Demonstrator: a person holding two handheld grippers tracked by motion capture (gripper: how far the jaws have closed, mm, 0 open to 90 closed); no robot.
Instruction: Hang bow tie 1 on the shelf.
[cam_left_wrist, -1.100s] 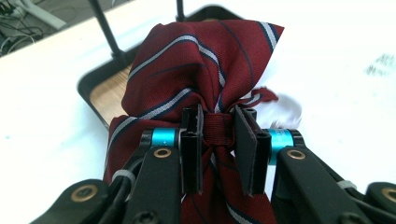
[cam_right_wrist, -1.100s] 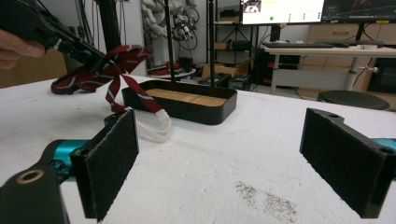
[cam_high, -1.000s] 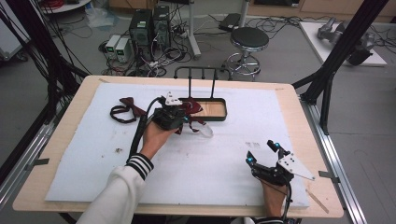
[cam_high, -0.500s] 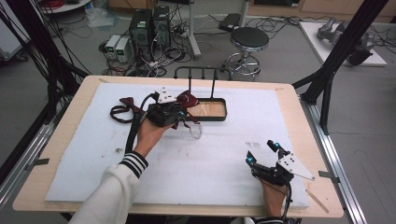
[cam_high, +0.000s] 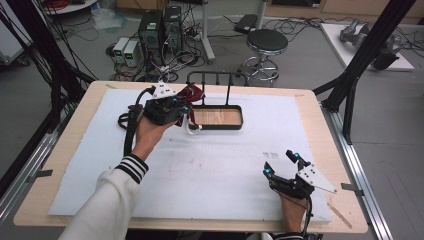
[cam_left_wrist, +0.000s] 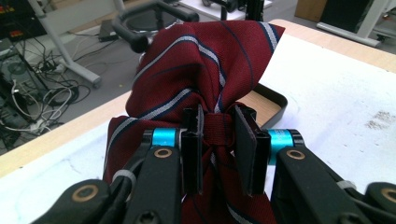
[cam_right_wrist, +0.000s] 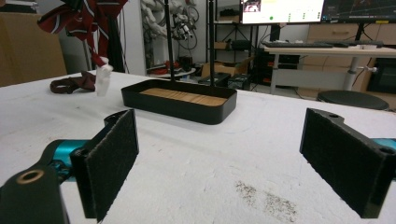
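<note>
Striped tie (cam_left_wrist: 201, 70) (bunched) between jaws

Left hand-held gripper (cam_high: 186, 107) raised at the far left, forearm in a striped-cuff sleeve reaching forward, jaws clamped tight with only a narrow gap. Right hand-held gripper (cam_high: 281, 162) low near the person, jaws spread wide, nothing between them.

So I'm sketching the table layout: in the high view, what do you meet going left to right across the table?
Black cable loop → left gripper gripping the striped red tie → black tray with its upright rack → right gripper, open, at the near right.
</note>
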